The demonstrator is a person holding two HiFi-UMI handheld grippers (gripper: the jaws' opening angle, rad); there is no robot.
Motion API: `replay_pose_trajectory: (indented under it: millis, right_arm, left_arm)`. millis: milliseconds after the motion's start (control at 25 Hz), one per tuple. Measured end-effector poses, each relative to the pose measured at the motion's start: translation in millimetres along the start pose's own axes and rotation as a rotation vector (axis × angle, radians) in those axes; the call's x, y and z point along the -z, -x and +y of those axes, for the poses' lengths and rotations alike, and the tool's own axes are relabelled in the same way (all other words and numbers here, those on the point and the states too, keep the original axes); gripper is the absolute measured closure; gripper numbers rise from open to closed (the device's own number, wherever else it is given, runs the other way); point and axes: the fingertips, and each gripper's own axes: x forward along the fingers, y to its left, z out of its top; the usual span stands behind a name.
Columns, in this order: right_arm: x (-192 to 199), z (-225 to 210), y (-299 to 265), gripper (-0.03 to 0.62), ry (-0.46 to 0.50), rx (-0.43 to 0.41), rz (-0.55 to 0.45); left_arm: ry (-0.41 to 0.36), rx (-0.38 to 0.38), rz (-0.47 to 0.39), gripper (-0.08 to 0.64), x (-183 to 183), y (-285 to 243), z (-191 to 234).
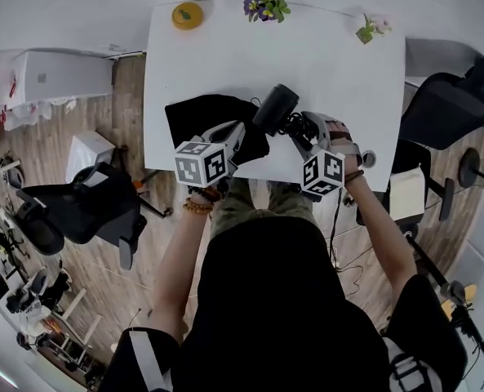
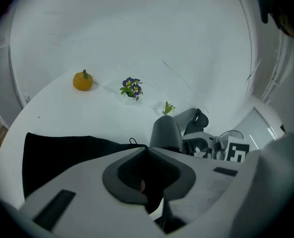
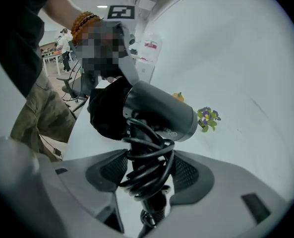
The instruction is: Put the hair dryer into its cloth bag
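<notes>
Pointing one end of its barrel at the bag [image 1: 205,121] and the other toward the flowers [image 1: 266,5] at the counter's [image 1: 339,80] far edge, the dryer [image 1: 276,107] is held over the middle of the counter. Its barrel runs slantwise and roughly level, and its handle drops from the barrel back toward the person. Which end is the nozzle I cannot tell. The black bag lies mostly flat on the counter, at the dryer's left in the head view, with its edge nearest the dryer bunched up. The dryer is outside the bag, its near end just beside that bunched cloth, and whether anything is in the bag cannot be seen. The right gripper [image 1: 300,131] has its jaws clamped on the handle, with the coiled cord [image 3: 147,157] wound round the handle and caught between the pads. The barrel sits just past the tips, crosswise to them. The left gripper [image 1: 240,137] has its jaws drawn nearly together, pinching the raised edge of the bag. In the left gripper view the dryer's rounded end rises right behind those closed tips.
</notes>
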Motion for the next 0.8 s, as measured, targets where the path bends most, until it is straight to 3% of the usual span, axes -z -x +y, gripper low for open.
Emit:
replay_pose_trajectory:
  millis: [200, 560, 800]
  right_arm:
    - [-0.6, 40.9, -7.3, 0.311, 0.052, -0.046, 0.003]
    - [-4.8, 71.0, -7.1, 0.311, 0.279, -0.042, -0.008]
    - [-14.5, 94.0, -15.7, 0.31, 0.341, -0.124, -0.016]
  left_arm:
    - [-0.019, 0.004, 0.003, 0.528, -5.4, -3.4, -10.5]
    - [-0.017, -0.006, 0.004, 0.528, -5.2, -8.4, -12.8]
    - [-0.057, 0.033, 0.051, 0.528, 5.4, -19.0, -31.6]
